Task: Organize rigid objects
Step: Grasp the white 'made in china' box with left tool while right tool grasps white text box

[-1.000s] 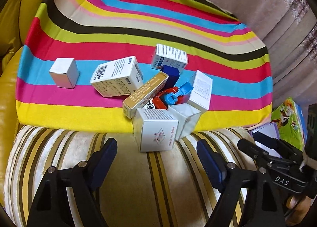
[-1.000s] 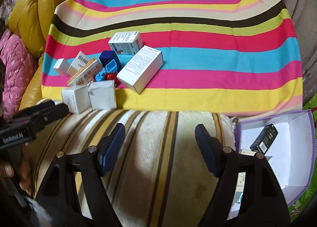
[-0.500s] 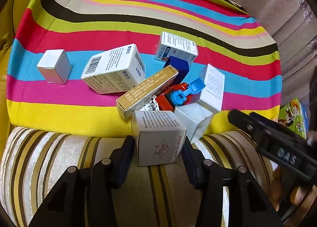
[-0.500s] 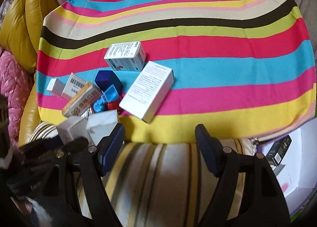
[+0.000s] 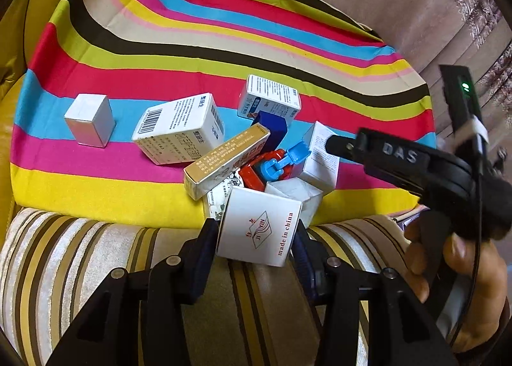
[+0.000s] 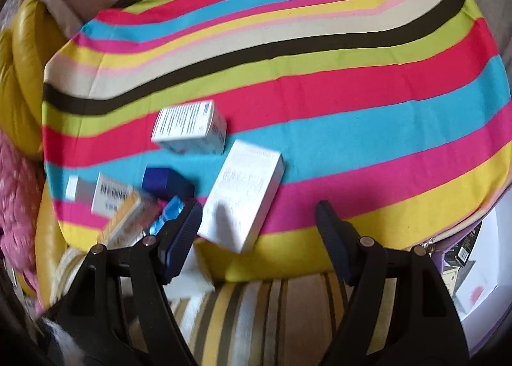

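Now left gripper (image 5: 257, 234) jaws clamp the white cube box (image 5: 260, 225) at pile edge; right gripper (image 6: 259, 228) jaws wide open, empty, over striped cloth (image 6: 352, 84).

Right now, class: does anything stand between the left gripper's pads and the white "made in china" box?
Nothing visible does. The left gripper already has its pads against both sides of the white box, at the pile's near edge.
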The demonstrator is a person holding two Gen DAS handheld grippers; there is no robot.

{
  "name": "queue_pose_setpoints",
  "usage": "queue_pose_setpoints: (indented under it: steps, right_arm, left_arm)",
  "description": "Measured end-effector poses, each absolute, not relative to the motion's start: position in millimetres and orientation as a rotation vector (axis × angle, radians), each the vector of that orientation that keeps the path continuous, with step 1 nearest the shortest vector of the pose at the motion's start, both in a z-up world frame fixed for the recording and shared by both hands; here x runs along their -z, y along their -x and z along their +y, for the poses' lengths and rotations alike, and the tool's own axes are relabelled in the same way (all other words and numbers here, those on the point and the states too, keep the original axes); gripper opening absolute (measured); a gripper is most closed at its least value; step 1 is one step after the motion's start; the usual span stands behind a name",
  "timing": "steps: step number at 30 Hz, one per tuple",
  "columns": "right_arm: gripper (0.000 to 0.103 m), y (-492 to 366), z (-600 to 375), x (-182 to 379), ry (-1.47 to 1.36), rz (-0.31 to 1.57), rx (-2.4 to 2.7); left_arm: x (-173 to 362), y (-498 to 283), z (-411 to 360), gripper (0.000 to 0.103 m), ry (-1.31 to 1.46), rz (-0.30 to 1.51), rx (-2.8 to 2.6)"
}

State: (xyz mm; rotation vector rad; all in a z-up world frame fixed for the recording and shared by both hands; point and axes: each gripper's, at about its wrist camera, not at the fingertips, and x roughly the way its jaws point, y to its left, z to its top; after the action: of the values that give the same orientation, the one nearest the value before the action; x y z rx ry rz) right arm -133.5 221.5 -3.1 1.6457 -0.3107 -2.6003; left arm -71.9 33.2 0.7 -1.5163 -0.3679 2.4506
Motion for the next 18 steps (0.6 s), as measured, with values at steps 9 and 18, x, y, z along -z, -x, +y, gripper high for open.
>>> queue_pose_setpoints:
  steps: [9,18]
  right_arm:
    - [0.076,155,210,20,-1.711,-0.269,2.616]
    - [0.07,147,211,21,-1.757,-0.037,2.601]
  left_arm:
    - [-2,71,25,0.047,1.483,-0.427,-2.468]
    - [-4,68,21,0.047,1.462,-0.442,-2.48]
